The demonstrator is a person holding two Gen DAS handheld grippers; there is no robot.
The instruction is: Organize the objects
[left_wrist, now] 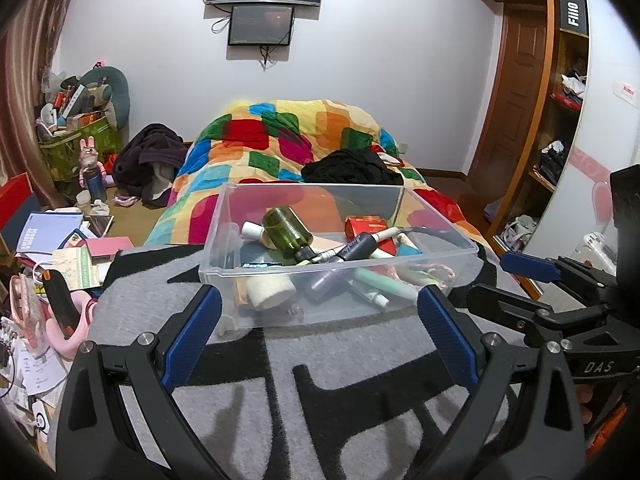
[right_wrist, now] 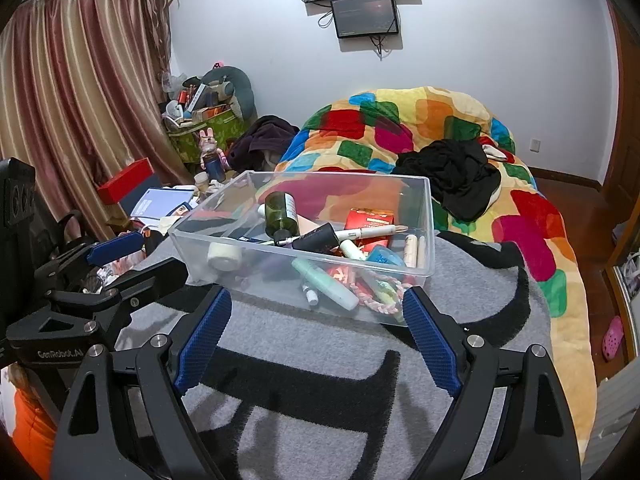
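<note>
A clear plastic bin (left_wrist: 212,232) (right_wrist: 208,204) stands on a grey blanket with black letters (left_wrist: 340,380). Inside lie a green glass bottle (left_wrist: 286,232) (right_wrist: 282,212), a white roll (left_wrist: 268,292) (right_wrist: 224,256), a red packet (left_wrist: 368,228) (right_wrist: 370,220), a mint tube (left_wrist: 384,284) (right_wrist: 324,284), a pen, a dark tube and a braided cord (right_wrist: 380,296). My left gripper (left_wrist: 320,320) (right_wrist: 140,264) is open just short of the bin's near wall, holding nothing. Beside it on the right, my right gripper (right_wrist: 316,316) (left_wrist: 504,284) is open too, also short of the bin and holding nothing.
Behind the bin a colourful patchwork quilt (right_wrist: 440,120) covers the bed, with a black garment (right_wrist: 456,176) on it. Books, papers and small items (left_wrist: 60,248) crowd the left side. A wooden wardrobe (left_wrist: 560,120) stands at the right, curtains (right_wrist: 80,100) at the left.
</note>
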